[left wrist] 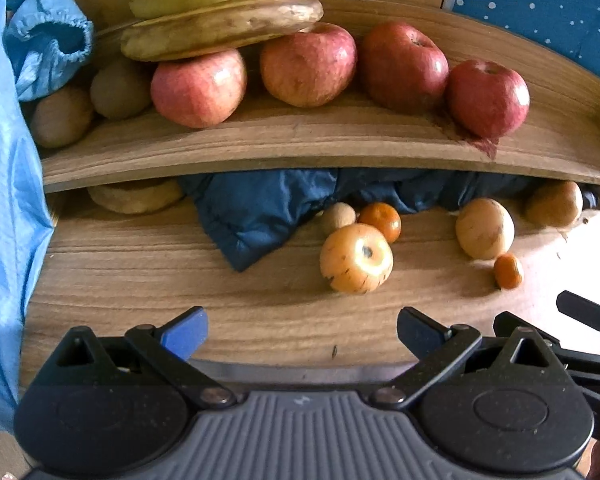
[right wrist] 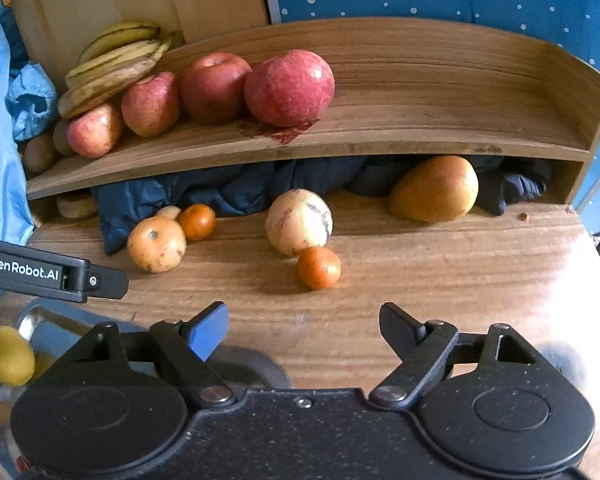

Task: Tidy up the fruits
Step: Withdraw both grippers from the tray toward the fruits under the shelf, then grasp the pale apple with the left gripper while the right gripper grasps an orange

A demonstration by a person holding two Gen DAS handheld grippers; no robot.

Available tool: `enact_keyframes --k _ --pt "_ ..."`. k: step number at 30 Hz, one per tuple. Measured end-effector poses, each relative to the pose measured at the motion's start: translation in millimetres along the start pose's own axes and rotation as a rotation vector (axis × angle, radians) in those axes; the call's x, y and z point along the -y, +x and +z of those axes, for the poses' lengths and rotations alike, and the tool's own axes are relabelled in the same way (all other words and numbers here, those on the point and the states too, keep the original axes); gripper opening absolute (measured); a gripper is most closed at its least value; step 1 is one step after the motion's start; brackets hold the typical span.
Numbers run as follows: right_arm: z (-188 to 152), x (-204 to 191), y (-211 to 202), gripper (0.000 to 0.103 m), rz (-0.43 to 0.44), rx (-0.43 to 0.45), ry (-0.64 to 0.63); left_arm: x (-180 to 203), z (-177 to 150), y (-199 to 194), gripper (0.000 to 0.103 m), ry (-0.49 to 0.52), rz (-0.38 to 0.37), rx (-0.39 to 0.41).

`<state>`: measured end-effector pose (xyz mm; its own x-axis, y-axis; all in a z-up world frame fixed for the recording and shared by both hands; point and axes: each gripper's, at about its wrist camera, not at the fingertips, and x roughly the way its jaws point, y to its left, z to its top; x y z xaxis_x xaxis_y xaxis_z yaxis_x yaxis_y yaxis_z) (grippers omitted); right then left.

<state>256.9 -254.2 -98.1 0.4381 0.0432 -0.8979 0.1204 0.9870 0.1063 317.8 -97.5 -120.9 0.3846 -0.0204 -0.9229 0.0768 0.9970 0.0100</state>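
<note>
On the wooden table lie a yellow apple (left wrist: 356, 258) (right wrist: 156, 244), two mandarins (left wrist: 381, 221) (right wrist: 319, 267), a pale round fruit (right wrist: 299, 227) and a pear (right wrist: 434, 188). The shelf (left wrist: 300, 148) above carries bananas (left wrist: 220, 12) and several red apples (left wrist: 308, 64). My left gripper (left wrist: 302, 332) is open and empty, short of the yellow apple. My right gripper (right wrist: 304, 326) is open too, nothing between its fingers, with the nearer mandarin just beyond it. In the right wrist view, one of my left gripper's fingers (right wrist: 52, 274) reaches in from the left.
A dark blue cloth (left wrist: 260, 212) is stuffed under the shelf. Light blue plastic (left wrist: 4, 200) hangs along the left side. A metal tray (right wrist: 40, 316) at the near left holds a yellow-green fruit (right wrist: 9, 356). Brown kiwis (left wrist: 120, 88) sit at the shelf's left end.
</note>
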Motion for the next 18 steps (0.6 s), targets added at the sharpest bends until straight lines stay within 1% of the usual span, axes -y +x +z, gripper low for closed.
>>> enact_keyframes --k 5,9,13,18 --pt "10.9 8.3 12.5 0.078 0.012 -0.002 -0.015 6.1 6.7 9.9 0.102 -0.014 0.006 0.002" --pt "16.1 11.9 21.7 0.071 0.022 -0.011 -0.026 9.8 10.9 18.1 0.102 -0.014 0.011 0.003" --pt "18.1 13.0 28.9 0.063 0.035 -0.020 -0.030 13.1 14.8 22.5 0.102 -0.002 0.013 0.018" --pt "18.4 14.6 34.8 0.055 0.046 -0.025 -0.031 18.1 18.8 26.4 0.094 0.018 0.003 0.029"
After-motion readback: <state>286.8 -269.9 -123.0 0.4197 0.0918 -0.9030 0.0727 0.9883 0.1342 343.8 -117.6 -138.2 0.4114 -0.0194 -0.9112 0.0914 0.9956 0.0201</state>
